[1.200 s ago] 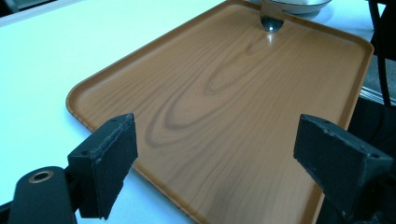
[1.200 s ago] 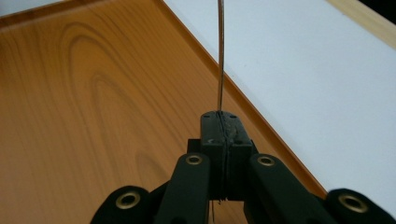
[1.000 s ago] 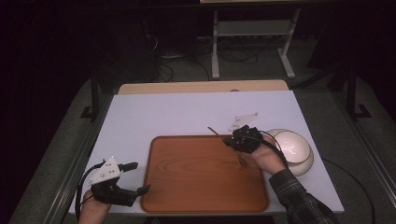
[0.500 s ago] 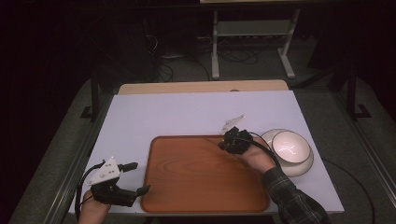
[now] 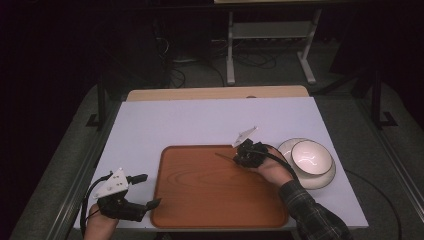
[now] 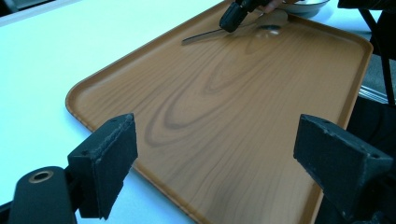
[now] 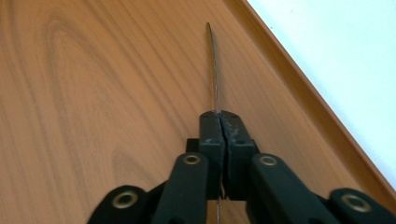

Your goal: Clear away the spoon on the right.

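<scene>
My right gripper (image 5: 241, 154) is over the far right part of the wooden tray (image 5: 200, 200), shut on a thin metal spoon (image 5: 224, 156). In the right gripper view the pads (image 7: 212, 133) pinch the spoon's handle (image 7: 214, 60), which points ahead low over the tray (image 7: 93, 93). Its jaws have just eased open slightly, with the handle still between them. In the left gripper view the spoon (image 6: 205, 35) lies at the tray's far edge under the right gripper (image 6: 233, 18). My left gripper (image 5: 149, 190) rests open and empty at the tray's near left corner (image 6: 210, 116).
A white bowl (image 5: 311, 157) sits on a white plate (image 5: 315, 182) just right of the tray. The table top (image 5: 200, 120) stretches away beyond the tray. A metal stand (image 5: 270, 35) and cables lie on the floor behind the table.
My right gripper has come down and slightly left with the spoon, from above the tray's far right corner to low over the tray. The left gripper has stayed put.
</scene>
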A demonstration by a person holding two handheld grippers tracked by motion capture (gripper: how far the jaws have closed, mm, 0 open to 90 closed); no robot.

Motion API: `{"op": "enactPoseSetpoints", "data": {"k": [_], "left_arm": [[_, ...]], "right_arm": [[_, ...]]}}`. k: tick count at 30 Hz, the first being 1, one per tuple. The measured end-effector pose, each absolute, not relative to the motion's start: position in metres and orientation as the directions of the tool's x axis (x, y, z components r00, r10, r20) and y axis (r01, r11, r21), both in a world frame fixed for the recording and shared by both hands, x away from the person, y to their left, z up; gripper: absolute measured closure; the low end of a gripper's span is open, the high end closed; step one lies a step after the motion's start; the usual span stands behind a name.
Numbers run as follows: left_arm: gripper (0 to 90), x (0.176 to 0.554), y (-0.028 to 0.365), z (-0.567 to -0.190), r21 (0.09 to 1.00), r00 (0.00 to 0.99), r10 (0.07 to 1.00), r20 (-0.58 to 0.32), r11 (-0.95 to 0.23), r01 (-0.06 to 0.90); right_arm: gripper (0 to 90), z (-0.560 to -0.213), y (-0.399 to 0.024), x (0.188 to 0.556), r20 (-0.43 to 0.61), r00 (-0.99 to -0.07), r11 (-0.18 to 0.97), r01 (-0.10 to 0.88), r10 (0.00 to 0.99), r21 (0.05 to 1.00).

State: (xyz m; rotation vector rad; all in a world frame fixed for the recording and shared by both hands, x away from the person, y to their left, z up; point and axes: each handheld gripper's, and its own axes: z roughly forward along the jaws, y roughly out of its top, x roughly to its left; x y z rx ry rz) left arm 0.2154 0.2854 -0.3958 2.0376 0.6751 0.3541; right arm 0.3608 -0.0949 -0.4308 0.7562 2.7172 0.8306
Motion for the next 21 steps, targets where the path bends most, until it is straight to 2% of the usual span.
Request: {"op": "enactPoseSetpoints", "data": {"k": [4, 10, 13, 17, 21], "left_arm": [[13.0, 0.2152, 0.2856, -0.3957, 0.850, 0.807, 0.591, -0.017, -0.417, 0.323], [13.0, 0.2153, 0.2857, -0.3957, 0.849, 0.806, 0.591, -0.017, -0.417, 0.324], [13.0, 0.2154, 0.2857, -0.3957, 0.850, 0.807, 0.591, -0.017, -0.416, 0.323], [13.0, 0.2156, 0.2856, -0.3958, 0.850, 0.806, 0.591, -0.017, -0.416, 0.323], [13.0, 0.2154, 0.2861, -0.3957, 0.850, 0.806, 0.592, -0.018, -0.415, 0.324]], "right_arm": [[72.1, -0.4335, -0.0944, 0.3607, -0.037, -0.849, 0.715, 0.419, 0.527, 0.560], [41.4, -0.4358, -0.0941, 0.3602, -0.021, -0.847, 0.700, 0.424, 0.531, 0.574], [30.0, -0.4392, -0.0939, 0.3597, -0.043, -0.842, 0.700, 0.418, 0.538, 0.579], [21.6, -0.4385, -0.0943, 0.3585, -0.055, -0.837, 0.690, 0.410, 0.545, 0.596], [18.9, -0.4334, -0.0978, 0.3575, -0.043, -0.838, 0.666, 0.401, 0.545, 0.629]]}}
